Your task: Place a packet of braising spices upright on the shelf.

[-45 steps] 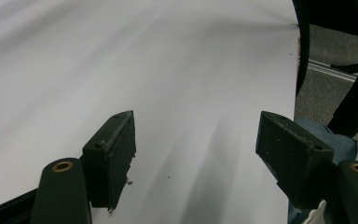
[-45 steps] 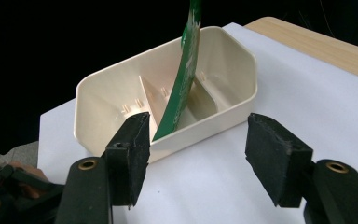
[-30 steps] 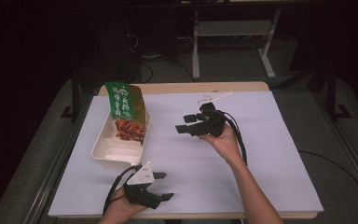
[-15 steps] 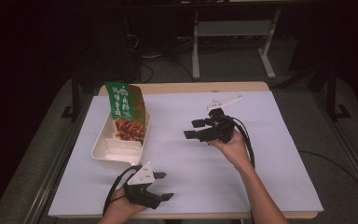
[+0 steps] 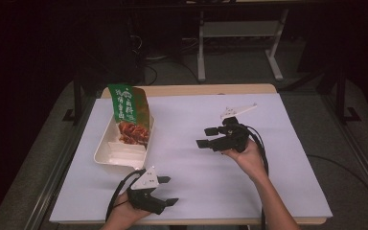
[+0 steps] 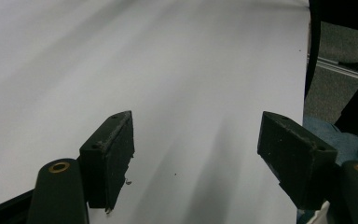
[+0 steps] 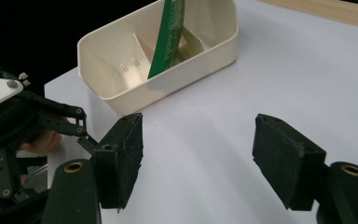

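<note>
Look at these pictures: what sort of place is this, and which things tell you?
Probably a lab workbench: a white-covered table, trailing cables on the floor behind, and a desk frame in the dark background.

The only writing I can see is on the green snack packet [image 5: 128,115] standing in the cream tray [image 5: 106,158] at the far left of my surface. White characters run down its upper half, but they are too small and blurred for me to read. In my right gripper view the packet's print is edge-on and unreadable.
</note>
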Demonstrator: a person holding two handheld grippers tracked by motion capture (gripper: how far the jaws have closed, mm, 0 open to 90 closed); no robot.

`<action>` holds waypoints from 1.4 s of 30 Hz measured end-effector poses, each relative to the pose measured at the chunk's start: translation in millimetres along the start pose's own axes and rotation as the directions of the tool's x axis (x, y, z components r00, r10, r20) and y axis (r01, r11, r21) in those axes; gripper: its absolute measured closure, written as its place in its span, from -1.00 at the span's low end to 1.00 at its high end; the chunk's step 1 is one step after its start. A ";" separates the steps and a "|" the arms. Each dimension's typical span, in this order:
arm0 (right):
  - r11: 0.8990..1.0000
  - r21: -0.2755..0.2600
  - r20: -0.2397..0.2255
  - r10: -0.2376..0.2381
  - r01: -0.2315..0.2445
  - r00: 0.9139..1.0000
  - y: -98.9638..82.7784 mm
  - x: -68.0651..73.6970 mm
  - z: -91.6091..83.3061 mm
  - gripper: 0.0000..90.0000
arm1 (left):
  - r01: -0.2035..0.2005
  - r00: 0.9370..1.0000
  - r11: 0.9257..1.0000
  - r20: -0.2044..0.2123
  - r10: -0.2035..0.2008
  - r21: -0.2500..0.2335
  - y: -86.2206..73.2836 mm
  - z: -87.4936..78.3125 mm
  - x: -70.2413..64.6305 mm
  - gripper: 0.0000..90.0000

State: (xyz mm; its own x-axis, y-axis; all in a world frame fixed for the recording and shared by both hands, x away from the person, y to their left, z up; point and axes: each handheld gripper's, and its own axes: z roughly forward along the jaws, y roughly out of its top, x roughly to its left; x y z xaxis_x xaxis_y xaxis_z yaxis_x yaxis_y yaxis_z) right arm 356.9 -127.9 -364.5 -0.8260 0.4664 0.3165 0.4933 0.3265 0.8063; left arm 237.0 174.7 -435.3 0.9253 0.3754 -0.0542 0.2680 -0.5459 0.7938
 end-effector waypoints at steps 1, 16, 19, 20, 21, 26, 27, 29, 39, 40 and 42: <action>1.000 0.002 0.002 0.002 -0.002 1.000 -1.6 -0.2 -0.8 -0.28 | 0.001 1.000 1.000 0.000 -0.001 -0.001 0.0 0.0 0.0 -0.42; 1.000 0.009 0.004 0.018 -0.018 1.000 -18.9 0.8 -15.2 -0.31 | 0.004 1.000 1.000 0.006 -0.004 -0.001 0.3 2.4 -1.2 -0.43; 1.000 0.013 0.007 0.015 -0.015 1.000 -22.0 1.0 -17.5 -0.31 | 0.007 1.000 1.000 0.008 -0.007 0.001 0.1 2.3 -0.2 -0.42; 1.000 0.013 0.009 0.016 -0.016 1.000 -23.3 1.0 -18.4 -0.31 | 0.008 1.000 1.000 0.008 -0.008 0.002 0.1 1.9 0.1 -0.42; 1.000 0.015 0.010 0.015 -0.015 1.000 -24.6 0.7 -19.5 -0.31 | 0.012 1.000 1.000 0.006 -0.012 0.000 0.0 1.7 0.2 -0.42; 0.999 0.025 0.017 0.021 -0.021 1.000 -31.8 -0.2 -25.3 -0.31 | 0.013 1.000 1.000 0.004 -0.013 -0.004 0.2 1.4 -0.1 -0.42; 0.999 0.026 0.020 0.023 -0.023 1.000 -33.6 -0.2 -26.5 -0.31 | 0.013 1.000 1.000 0.004 -0.013 -0.004 0.2 1.4 -0.1 -0.42; 0.999 0.025 0.020 0.028 -0.028 0.999 -37.2 -0.9 -29.2 -0.32 | 0.013 1.000 1.000 0.003 -0.013 -0.003 0.1 1.4 0.1 -0.42; 0.999 0.013 0.039 0.043 -0.044 0.998 -53.6 -1.7 -43.1 -0.33 | 0.012 1.000 1.000 0.001 -0.012 -0.001 0.0 1.2 0.5 -0.43; 0.999 0.011 0.041 0.047 -0.047 0.998 -55.5 -1.7 -44.5 -0.33 | 0.013 1.000 1.000 0.001 -0.013 0.000 -0.1 1.2 0.4 -0.43; 0.999 0.012 0.046 0.051 -0.051 0.998 -59.8 -2.2 -47.5 -0.33 | 0.014 1.000 1.000 0.002 -0.014 0.001 -0.2 1.4 0.3 -0.43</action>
State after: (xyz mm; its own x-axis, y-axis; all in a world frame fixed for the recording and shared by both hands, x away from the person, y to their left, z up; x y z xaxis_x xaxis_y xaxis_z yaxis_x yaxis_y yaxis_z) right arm 316.3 -187.5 -389.7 -0.7866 0.5194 0.3339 0.5383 0.3119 0.7829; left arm 237.6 173.8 -436.3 0.9219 0.3817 -0.0668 0.2814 -0.5409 0.7926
